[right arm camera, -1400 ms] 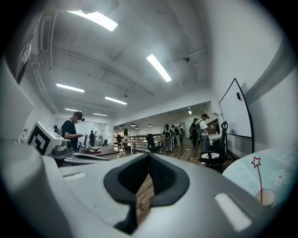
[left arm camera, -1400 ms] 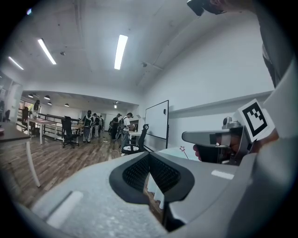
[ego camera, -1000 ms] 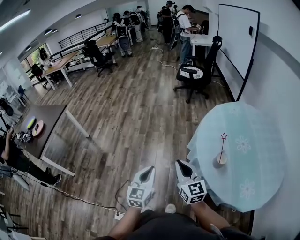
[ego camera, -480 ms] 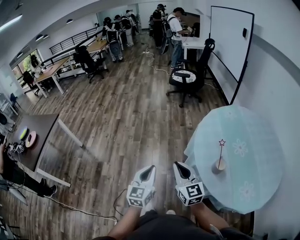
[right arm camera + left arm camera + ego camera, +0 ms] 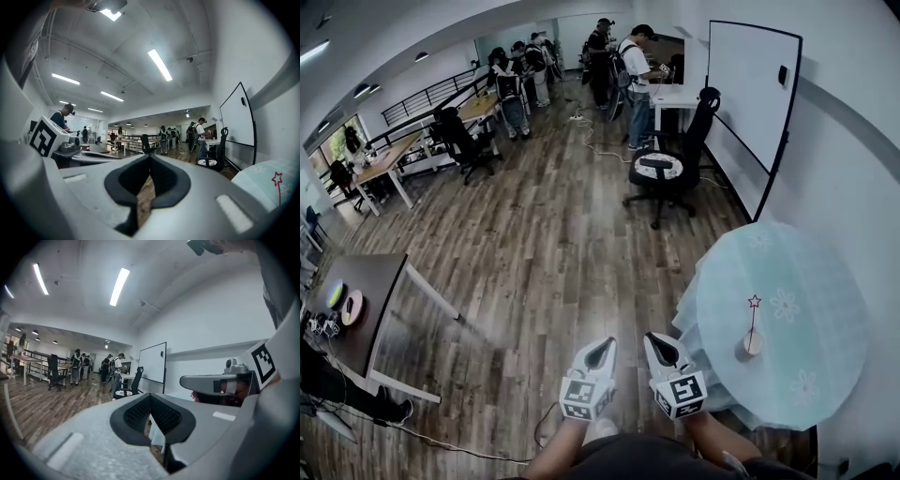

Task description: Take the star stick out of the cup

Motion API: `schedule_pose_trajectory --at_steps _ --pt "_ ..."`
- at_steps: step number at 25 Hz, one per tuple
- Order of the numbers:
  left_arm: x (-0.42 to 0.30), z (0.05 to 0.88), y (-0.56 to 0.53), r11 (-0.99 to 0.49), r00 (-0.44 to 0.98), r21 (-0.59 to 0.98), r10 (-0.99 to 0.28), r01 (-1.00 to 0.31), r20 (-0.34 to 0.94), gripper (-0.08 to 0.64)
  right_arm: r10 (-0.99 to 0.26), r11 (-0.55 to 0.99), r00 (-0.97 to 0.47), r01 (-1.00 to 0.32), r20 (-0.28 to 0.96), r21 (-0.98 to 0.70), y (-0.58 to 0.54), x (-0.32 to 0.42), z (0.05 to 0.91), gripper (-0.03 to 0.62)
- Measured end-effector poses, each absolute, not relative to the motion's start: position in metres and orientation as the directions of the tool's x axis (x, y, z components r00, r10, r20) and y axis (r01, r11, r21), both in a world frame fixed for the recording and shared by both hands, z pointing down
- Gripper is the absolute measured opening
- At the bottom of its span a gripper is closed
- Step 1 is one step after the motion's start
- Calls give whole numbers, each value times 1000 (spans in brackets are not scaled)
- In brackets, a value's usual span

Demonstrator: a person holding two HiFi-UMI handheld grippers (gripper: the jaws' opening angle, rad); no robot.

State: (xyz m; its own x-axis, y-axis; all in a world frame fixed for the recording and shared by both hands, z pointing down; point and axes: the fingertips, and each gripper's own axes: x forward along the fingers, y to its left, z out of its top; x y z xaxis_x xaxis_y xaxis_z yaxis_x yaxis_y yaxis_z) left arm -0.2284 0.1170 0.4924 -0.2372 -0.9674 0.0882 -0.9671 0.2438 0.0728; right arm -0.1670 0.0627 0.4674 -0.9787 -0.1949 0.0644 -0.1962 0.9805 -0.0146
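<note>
My left gripper (image 5: 601, 346) and right gripper (image 5: 657, 340) hang empty, jaws pressed together, above the wood-plank floor (image 5: 534, 253). To their right the thin star stick (image 5: 753, 321) stands in its small cup (image 5: 751, 346) on a round, flower-printed table (image 5: 811, 272). A black office chair (image 5: 661, 173) sits far off. The cup shows lower in the head view than a second ago.

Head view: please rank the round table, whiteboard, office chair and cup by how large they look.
1. round table, largest
2. whiteboard
3. office chair, though it stands farther off
4. cup, smallest

The round table's lead over the whiteboard comes partly from its nearness to the camera.
</note>
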Motion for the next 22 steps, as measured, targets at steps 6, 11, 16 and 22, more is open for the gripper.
schedule_pose_trajectory --at_steps 6,11,16,22 --pt "-260 506 127 199 -189 105 -977 -974 99 5 -230 973 -969 -232 84 -12 79 -196 477 3" --pt "-274 495 119 131 -126 83 -990 -988 66 5 -293 956 -954 -294 67 -10 74 -202 469 3" --pt "-274 516 99 80 -70 85 -991 -993 110 5 -338 941 -937 -338 84 16 66 -197 476 3" --pt "-273 529 69 43 -26 126 -991 -991 132 5 -391 920 -915 -393 100 1 37 -186 487 3"
